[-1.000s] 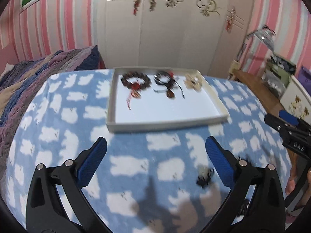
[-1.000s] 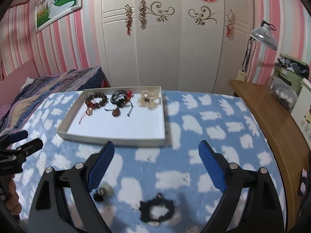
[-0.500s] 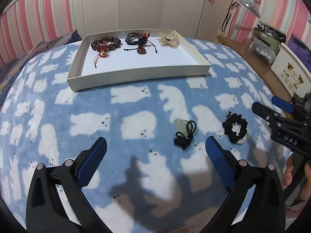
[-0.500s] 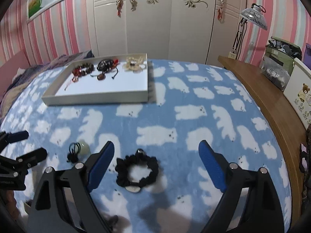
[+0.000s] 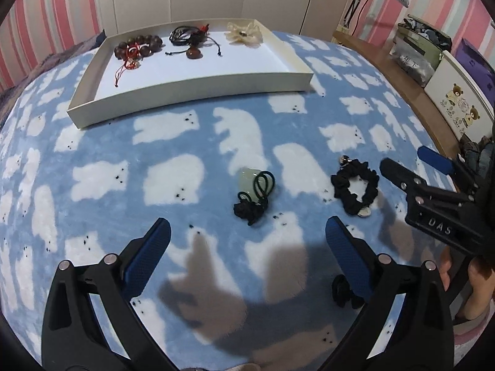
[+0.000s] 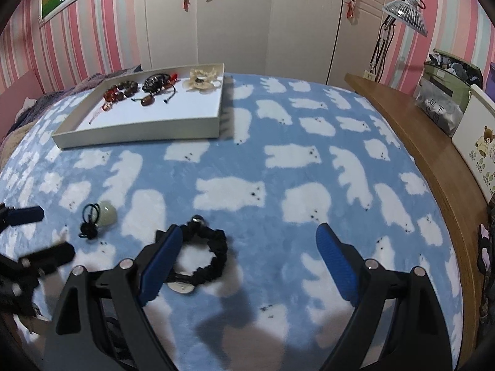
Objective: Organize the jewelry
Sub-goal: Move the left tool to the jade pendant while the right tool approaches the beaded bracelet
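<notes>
Both spread grippers, left gripper (image 5: 247, 241) and right gripper (image 6: 247, 247), had dropped; we should centre over the black ruffled fabric scrunchie (image 6: 201, 259) before closing.

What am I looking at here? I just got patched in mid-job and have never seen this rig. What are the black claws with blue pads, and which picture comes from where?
There is no robot. A person holds two hand grippers, and each carries a camera that looks along its own two fingers. One picture is from the left gripper, the other from the right gripper. Each also shows the other gripper at its edge.

Both stand open and hold nothing.

They hover over a blue blanket with white bears. At its far side lies a shallow white tray holding a brown bead bracelet, a dark cord piece and a cream flower piece.

Loose on the blanket lie a pale green pendant on black cord and a black scrunchie, beside the right gripper's left finger. Another small black item is partly hidden by the left gripper.
</notes>
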A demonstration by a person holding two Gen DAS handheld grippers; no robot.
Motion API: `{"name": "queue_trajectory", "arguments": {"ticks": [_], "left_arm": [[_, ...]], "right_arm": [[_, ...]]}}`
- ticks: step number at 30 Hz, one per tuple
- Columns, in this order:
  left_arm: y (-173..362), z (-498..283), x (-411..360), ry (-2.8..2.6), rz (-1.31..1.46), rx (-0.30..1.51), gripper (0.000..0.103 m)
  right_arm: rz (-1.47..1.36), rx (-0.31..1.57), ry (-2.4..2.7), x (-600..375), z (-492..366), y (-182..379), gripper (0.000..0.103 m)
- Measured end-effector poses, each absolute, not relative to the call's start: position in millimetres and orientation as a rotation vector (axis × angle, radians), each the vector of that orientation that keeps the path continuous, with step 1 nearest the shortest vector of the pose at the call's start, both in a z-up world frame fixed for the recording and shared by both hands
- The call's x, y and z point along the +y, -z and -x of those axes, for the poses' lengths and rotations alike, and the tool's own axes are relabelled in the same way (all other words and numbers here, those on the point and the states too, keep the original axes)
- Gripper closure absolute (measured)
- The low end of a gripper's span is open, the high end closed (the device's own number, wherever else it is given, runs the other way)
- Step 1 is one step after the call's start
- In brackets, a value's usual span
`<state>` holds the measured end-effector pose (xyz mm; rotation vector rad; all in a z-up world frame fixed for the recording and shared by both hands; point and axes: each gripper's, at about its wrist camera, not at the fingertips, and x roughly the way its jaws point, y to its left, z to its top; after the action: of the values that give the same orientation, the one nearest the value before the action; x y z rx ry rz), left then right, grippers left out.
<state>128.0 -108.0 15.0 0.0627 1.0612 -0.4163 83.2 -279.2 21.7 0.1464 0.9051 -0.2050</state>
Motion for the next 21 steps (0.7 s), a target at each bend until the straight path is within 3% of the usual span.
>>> {"name": "queue_trajectory", "arguments": {"ticks": [5,10,14,21], "left_arm": [[-5.1,-140.9,-112.1,0.414,-0.071,1.120,0.018],[10.5,-148.7,-117.7,0.411,-0.060,1.196,0.035],[15.7,-150.8,-121.5,0.408,-0.065,1.205,0.039],[16.7,-153.4,-125.1,0.396,-0.079,1.191,0.047]], "right_arm": [[-0.165,0.941,0.191,-283.4,-86.6,-11.0,0.015],[-0.153,0.984,0.178,-277.5,-92.0,-3.0,0.016],[-0.153,1.017,0.176,-275.8,-96.6,4.9,0.032],[-0.162,1.049,0.153,-270.7,-99.4,13.6,0.046]]}}
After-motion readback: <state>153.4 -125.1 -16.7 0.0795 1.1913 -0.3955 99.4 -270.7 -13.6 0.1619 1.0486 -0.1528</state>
